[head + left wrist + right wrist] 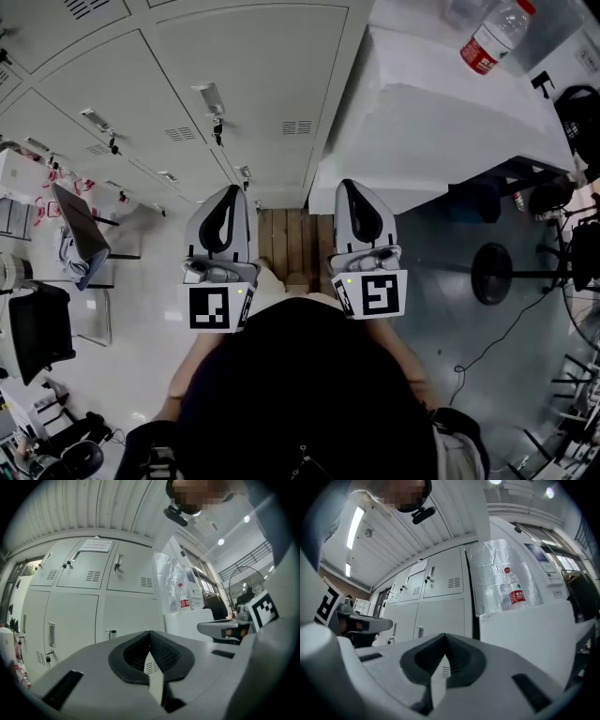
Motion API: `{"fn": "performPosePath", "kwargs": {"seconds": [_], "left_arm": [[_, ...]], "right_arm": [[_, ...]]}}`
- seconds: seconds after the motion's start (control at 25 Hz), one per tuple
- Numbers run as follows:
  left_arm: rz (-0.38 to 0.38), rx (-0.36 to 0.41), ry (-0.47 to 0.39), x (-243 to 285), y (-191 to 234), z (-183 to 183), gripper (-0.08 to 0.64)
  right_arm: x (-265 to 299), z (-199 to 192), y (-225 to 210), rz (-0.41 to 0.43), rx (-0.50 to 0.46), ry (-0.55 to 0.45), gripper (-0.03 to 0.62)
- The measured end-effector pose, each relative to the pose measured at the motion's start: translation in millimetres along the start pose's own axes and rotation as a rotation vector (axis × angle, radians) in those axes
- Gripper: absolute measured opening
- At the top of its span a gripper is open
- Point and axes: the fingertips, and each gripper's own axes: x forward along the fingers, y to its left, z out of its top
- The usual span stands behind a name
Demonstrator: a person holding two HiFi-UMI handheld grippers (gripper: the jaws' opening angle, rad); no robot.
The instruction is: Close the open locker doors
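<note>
In front of lockers (246,75) | left gripper (232,193) level, jaws closed, empty | right gripper (350,187) alongside, level, closed, empty

Water bottle (494,36) on white-draped table (441,131), perhaps a fan stand (491,273)

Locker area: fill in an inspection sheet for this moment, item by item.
Surface: grey floor, with a wood strip at the lockers' foot.
Job's things: lockers; every door in view looks shut.
Clutter: water bottle on a white-covered table.
Grippers: left tongs and right tongs shut, nothing between them.
Cables: one black cable on the floor at right.
Surroundings: round-based stand beside the table.
</note>
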Motion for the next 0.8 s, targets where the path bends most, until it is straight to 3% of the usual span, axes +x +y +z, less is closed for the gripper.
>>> {"fn": "performPosePath", "kwargs": {"seconds": [0.36,0.8], "left_arm": [[-0.014,0.012,-0.010,-13,-33,4,0.002],[-0.022,0.031,0.010,-17,-39,0,0.002]], "right_arm": [[-29,0,-15,0.004,0.006,0.005,0.000],[-33,0,-14,0.015,0.009,-0.005,0.000]]}}
